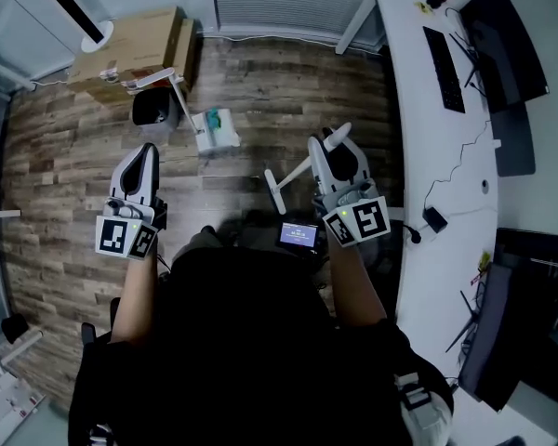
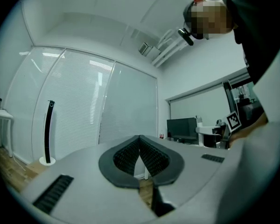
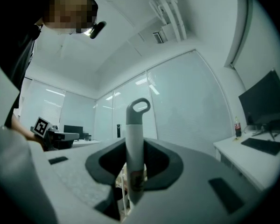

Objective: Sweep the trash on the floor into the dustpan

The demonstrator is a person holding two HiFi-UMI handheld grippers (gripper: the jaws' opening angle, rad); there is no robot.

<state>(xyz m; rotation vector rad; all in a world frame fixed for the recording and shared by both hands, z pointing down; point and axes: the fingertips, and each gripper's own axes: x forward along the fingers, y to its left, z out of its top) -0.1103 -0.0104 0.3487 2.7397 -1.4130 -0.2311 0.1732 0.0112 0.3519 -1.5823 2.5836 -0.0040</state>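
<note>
Left gripper (image 2: 140,158): jaws fully closed, pads meeting, nothing between them. In the head view it sits at 9 o'clock of frame centre.

Right gripper (image 3: 134,164): clamped on the white broom handle (image 3: 134,139), grey loop end poking out past the jaws. In the head view it sits at 2 o'clock of centre. There the handle slants from the jaws towards 8 o'clock and ends in a short crosspiece above the wood floor (image 1: 288,91), between the two grippers.

A white-and-teal piece (image 1: 219,130) lies on the floor at 11 o'clock of centre; trash or pan, can't tell. A black container (image 1: 153,110) sits just at its 10 o'clock, touching the cardboard box (image 1: 135,49).

White desk (image 1: 418,110) runs along 3 o'clock, with a keyboard (image 1: 444,68) on it.
</note>
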